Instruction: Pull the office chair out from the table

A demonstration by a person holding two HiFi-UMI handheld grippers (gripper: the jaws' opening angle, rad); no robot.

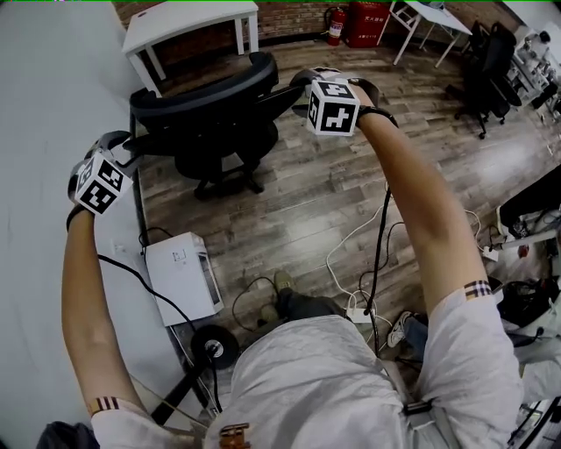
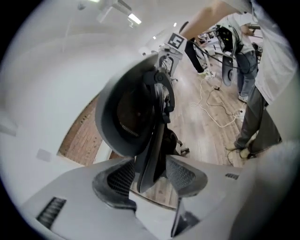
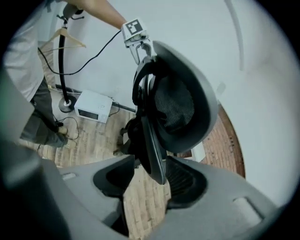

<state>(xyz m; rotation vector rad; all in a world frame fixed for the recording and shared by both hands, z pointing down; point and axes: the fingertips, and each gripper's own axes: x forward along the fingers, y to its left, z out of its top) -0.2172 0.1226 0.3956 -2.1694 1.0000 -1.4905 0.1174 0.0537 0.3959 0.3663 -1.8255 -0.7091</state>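
A black office chair [image 1: 219, 96] stands on the wood floor beside the long white table [image 1: 44, 131] at the left. My left gripper [image 1: 127, 145] is at the left end of the chair's curved backrest, and my right gripper [image 1: 302, 83] is at its right end. In the left gripper view the backrest [image 2: 131, 117] fills the middle. Its thin edge runs down into the gap of the left gripper [image 2: 150, 180], whose jaws stand open with room on both sides. In the right gripper view the backrest [image 3: 178, 108] also reaches between the open jaws of the right gripper [image 3: 150, 180].
A white box-shaped appliance [image 1: 182, 276] sits on the floor by the table leg. A round stand base [image 1: 213, 345] and loose cables [image 1: 351, 254] lie near my feet. A small white table [image 1: 188, 22] and a red extinguisher [image 1: 335, 24] stand behind, other black chairs [image 1: 486, 61] far right.
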